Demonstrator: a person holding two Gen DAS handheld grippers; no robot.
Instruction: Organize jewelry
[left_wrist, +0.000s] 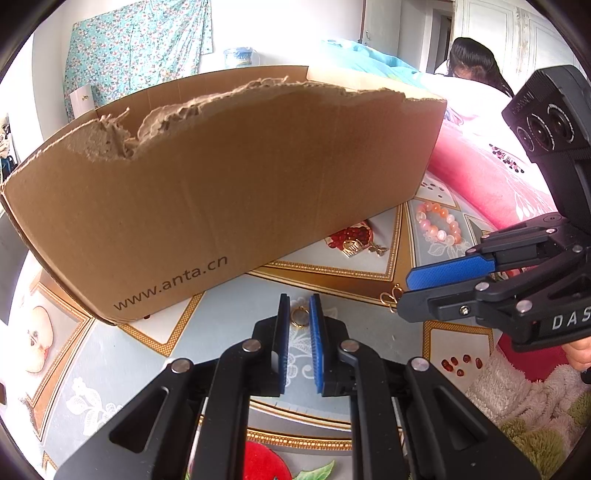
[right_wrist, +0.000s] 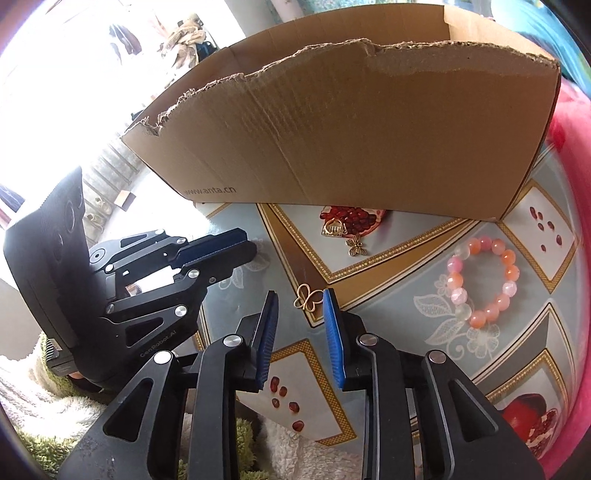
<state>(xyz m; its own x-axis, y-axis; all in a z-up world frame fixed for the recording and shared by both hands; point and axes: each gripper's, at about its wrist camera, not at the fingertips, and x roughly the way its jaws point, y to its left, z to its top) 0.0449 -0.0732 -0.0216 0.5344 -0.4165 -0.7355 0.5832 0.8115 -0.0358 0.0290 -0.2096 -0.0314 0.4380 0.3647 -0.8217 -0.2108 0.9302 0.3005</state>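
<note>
Left tongs (left_wrist: 299, 314) are straddling a tiny gold ring (left_wrist: 300, 317), unclenched, right tongs (right_wrist: 300, 306) gaping around a butterfly charm (right_wrist: 307, 297) — light, slippery, pinch across the rims.

left gripper (left_wrist: 300, 315): black linkage arms, round silver rivets, blue ribbed pads (left_wrist: 316, 347) on slim fingers
right gripper (right_wrist: 301, 314): same black frame, blue pads (right_wrist: 334, 339), white "DAS" lettering
housing (left_wrist: 550, 110): black, round lenses, upper right
skin: fingertip at right edge

A bracelet (right_wrist: 482, 282) lies right of the butterfly charm (right_wrist: 308, 298), before the box (right_wrist: 369, 129).
</note>
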